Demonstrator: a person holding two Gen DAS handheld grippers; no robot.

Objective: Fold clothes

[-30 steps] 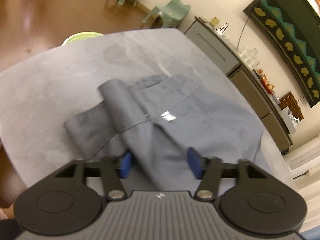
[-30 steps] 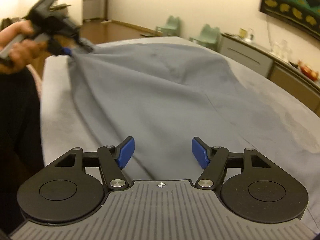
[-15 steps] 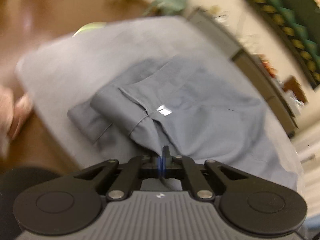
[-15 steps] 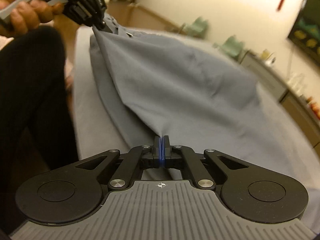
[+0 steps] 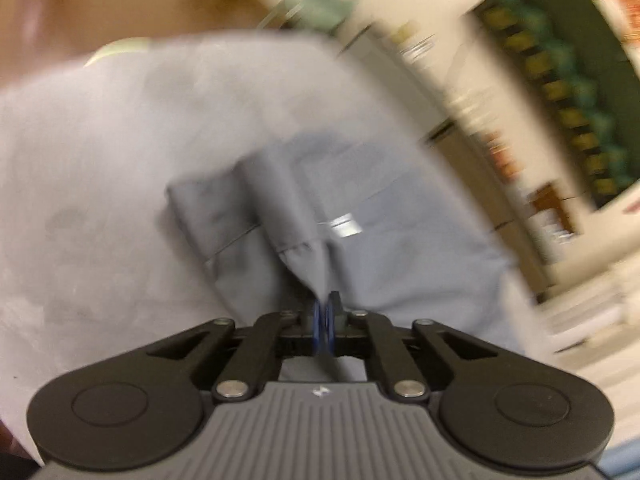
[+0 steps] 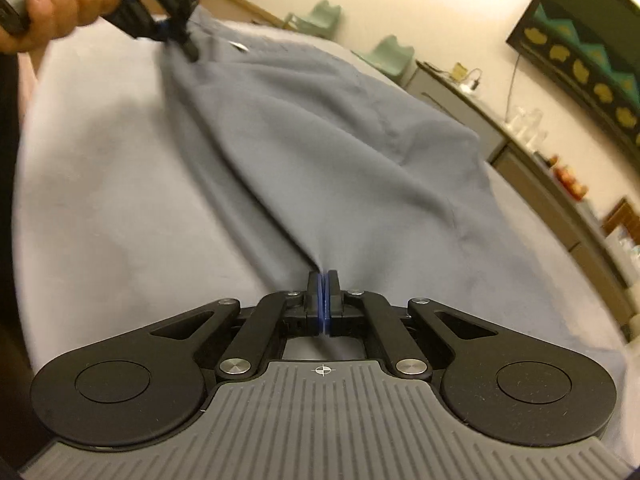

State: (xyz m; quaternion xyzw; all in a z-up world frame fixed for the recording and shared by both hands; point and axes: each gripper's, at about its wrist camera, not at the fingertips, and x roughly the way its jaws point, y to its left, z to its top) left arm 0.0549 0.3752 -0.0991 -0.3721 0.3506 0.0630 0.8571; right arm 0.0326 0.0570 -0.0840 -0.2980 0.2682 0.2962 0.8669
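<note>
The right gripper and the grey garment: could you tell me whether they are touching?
Touching. The right wrist view shows the right gripper with its blue pads closed on a pinched fold of the grey garment.

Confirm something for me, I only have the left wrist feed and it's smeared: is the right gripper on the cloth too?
Observer: Yes. The right gripper is shut on an edge of the grey garment.
Operator: Can you see my left gripper from there?
Observer: Yes. The left gripper pinches the far end, with a hand around its handle.
Operator: Cloth slack between them?
Observer: No. It runs in a taut ridge between the two grippers, raised off the grey table cover.
</note>
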